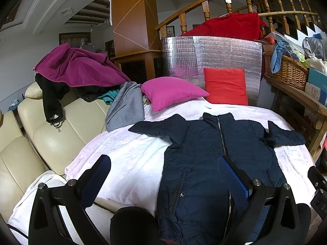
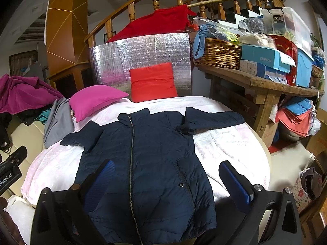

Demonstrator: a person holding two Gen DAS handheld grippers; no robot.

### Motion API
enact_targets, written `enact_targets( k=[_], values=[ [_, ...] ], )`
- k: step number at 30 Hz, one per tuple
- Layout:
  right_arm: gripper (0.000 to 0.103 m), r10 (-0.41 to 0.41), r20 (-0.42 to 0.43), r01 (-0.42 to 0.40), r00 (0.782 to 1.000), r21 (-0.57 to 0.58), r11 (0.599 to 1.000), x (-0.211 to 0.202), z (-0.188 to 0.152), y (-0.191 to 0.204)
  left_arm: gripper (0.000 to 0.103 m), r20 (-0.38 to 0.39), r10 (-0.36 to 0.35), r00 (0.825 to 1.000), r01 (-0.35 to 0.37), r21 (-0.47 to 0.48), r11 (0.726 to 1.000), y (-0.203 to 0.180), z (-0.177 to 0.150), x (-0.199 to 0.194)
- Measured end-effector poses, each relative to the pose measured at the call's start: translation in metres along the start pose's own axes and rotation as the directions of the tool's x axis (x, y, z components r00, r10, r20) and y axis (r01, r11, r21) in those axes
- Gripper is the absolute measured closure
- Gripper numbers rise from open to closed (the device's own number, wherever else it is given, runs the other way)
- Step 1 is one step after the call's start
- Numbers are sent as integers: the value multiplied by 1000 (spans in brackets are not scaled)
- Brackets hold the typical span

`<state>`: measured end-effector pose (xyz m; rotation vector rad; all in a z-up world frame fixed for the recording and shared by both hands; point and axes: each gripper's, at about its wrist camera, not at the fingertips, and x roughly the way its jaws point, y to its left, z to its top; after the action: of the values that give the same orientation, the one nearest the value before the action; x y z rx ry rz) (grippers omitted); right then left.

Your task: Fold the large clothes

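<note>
Lying flat and zipped, front up, on the white blanket (image 2: pixel 224 143), the navy jacket (image 2: pixel 155 153) has both sleeves spread sideways, collar toward a pink pillow (image 2: pixel 94 100) and a red pillow (image 2: pixel 153 81). Left gripper (image 1: pixel 165 175) hangs over the jacket's lower left, jaws wide apart, nothing held. Right gripper (image 2: pixel 167 179) over the hem, wide apart too, empty.

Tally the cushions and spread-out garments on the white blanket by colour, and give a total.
Navy: 1, the jacket, lying flat and zipped
Magenta: 1, the pillow
Red: 1, the cushion, leaning on the silver panel
Total: 3
Both tongs, left and right, are open and hold nothing.
</note>
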<state>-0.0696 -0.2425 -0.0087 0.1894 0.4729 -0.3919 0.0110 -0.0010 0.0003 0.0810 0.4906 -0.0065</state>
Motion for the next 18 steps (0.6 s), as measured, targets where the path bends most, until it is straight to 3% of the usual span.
enact_targets(
  k=[18],
  values=[
    [0,7,-24,-7,1000,12,1000,3,-2,-3,0,-5,-2,1000,2,2,1000,0,-1,2]
  ],
)
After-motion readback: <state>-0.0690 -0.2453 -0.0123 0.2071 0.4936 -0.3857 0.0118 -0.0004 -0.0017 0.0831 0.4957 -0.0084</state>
